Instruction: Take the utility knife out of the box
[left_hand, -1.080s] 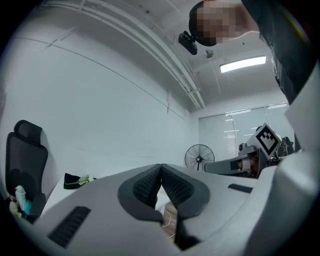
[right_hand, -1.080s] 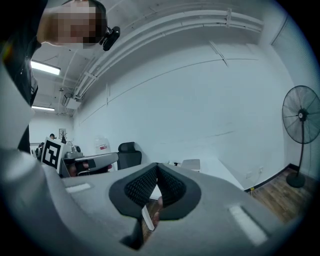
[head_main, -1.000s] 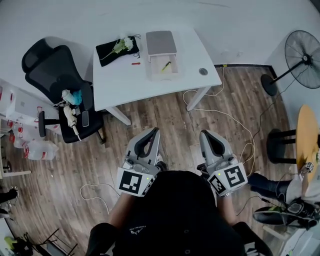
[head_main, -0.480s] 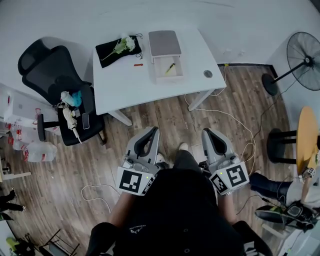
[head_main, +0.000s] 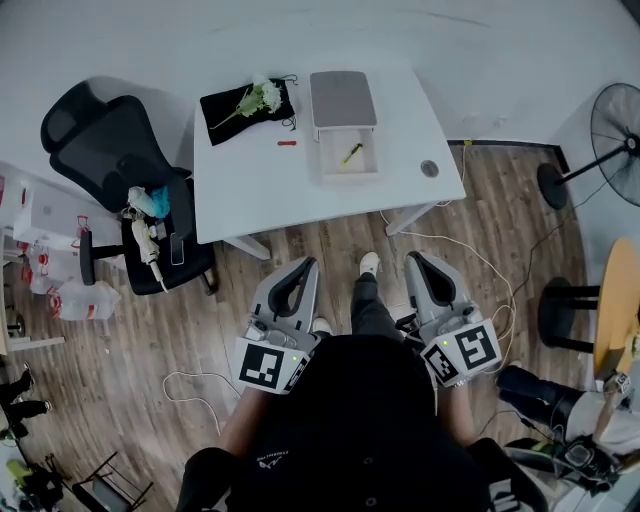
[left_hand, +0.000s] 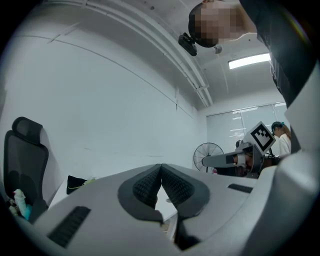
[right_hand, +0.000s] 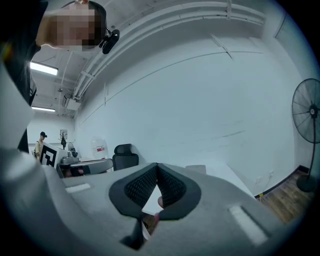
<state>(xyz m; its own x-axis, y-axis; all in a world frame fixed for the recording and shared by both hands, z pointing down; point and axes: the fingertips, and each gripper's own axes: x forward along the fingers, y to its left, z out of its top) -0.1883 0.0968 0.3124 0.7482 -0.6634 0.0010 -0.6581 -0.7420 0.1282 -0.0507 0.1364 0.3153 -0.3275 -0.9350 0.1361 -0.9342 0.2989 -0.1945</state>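
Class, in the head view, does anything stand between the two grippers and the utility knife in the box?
Nothing visible does. The utility knife lies uncovered in the open box on the table. Only floor, tabletop and the box's low near wall lie between it and the left gripper and right gripper.

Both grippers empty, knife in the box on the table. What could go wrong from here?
1. A white cable loops over the floor near the table: possible trip.
2. The left gripper and right gripper are shut; one must open before reaching the utility knife.
3. It lies low in the box; the walls may block the jaws.
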